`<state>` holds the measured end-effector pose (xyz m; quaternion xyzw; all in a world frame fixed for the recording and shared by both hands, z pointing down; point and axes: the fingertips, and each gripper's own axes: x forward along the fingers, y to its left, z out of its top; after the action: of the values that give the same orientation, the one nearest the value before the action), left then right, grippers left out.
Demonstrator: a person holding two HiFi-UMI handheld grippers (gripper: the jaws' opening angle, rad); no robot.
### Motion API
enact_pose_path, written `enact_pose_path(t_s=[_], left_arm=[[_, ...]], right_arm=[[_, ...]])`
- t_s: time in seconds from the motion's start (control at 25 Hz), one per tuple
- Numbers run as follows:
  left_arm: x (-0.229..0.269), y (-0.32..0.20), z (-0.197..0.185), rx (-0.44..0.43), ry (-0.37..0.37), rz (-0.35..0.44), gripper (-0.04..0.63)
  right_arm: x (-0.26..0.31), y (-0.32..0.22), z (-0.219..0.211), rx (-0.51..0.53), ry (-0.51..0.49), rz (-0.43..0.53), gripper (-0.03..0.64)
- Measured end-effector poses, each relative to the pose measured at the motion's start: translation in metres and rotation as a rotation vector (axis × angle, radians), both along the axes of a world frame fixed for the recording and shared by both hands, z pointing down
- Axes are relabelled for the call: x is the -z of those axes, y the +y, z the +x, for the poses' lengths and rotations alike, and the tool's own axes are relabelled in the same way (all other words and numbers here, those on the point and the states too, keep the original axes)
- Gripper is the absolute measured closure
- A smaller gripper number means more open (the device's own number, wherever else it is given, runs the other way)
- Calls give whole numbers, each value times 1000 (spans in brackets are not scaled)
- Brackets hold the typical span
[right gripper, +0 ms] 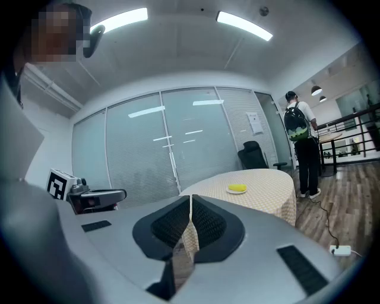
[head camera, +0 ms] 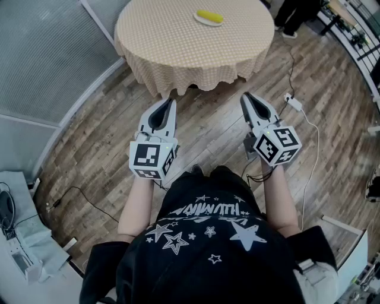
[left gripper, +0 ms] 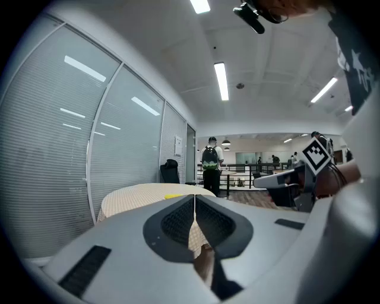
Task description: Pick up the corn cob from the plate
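Both jaw pairs pressed together, empty, left gripper point(head camera: 171, 102), right gripper point(head camera: 246, 96), corn cob point(head camera: 209, 16) on plate point(head camera: 198, 19) well ahead, untouched

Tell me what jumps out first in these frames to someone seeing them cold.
The yellow corn cob on its white plate, at the far side of the round checked-cloth table, stands out first. Nearer the person, the left gripper and right gripper hang over the wooden floor, both shut and empty, short of the table.

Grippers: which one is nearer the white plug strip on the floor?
The right gripper: the white power strip lies close beside its tip, while the left gripper is much farther away.
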<state>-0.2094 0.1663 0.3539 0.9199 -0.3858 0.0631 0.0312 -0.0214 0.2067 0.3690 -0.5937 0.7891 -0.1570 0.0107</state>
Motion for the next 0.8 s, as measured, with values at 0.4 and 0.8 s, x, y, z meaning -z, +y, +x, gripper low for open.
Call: enact_pose_path(t_s=[0.4,0.8], left_arm=[[-24,-17,3,11,-1,-29,581],[-46,-20,23,-46,25,-104,581]], right_arm=[[-10,-11,10,-43,31,-2,587],[-5,-3,37,-143,54,19,586]])
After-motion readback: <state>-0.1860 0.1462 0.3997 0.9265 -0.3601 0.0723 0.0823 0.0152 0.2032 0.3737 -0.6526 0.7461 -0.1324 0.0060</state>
